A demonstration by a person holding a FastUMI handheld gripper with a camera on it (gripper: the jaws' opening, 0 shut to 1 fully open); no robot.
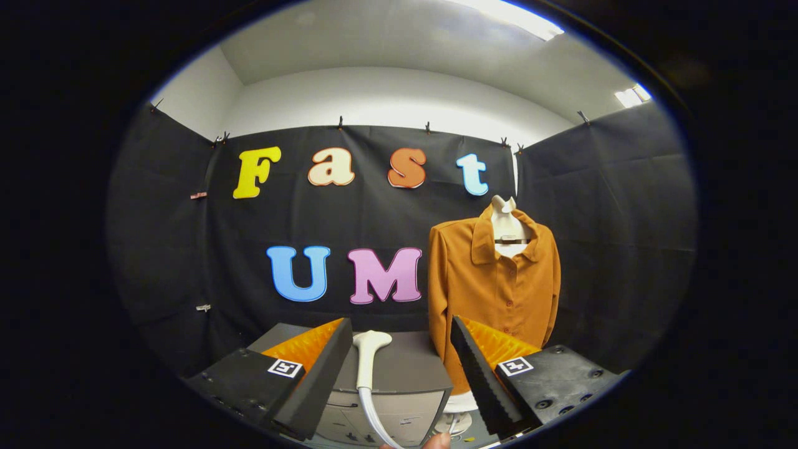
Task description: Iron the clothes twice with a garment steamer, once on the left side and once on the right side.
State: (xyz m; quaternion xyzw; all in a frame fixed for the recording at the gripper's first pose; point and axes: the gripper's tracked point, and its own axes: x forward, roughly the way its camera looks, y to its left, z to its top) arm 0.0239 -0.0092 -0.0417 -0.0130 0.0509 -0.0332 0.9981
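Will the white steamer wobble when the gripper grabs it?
Probably a bit: the steamer stands upright and slim on the cabinet, so it may tip. Its hose could tug. The open gripper has ridged fingers, likely limiting slipping.

Black cloth walls [623,206] clipped up, white wall [386,93] above, ceiling light panels [517,15] on, grey cabinet [405,368] in front.
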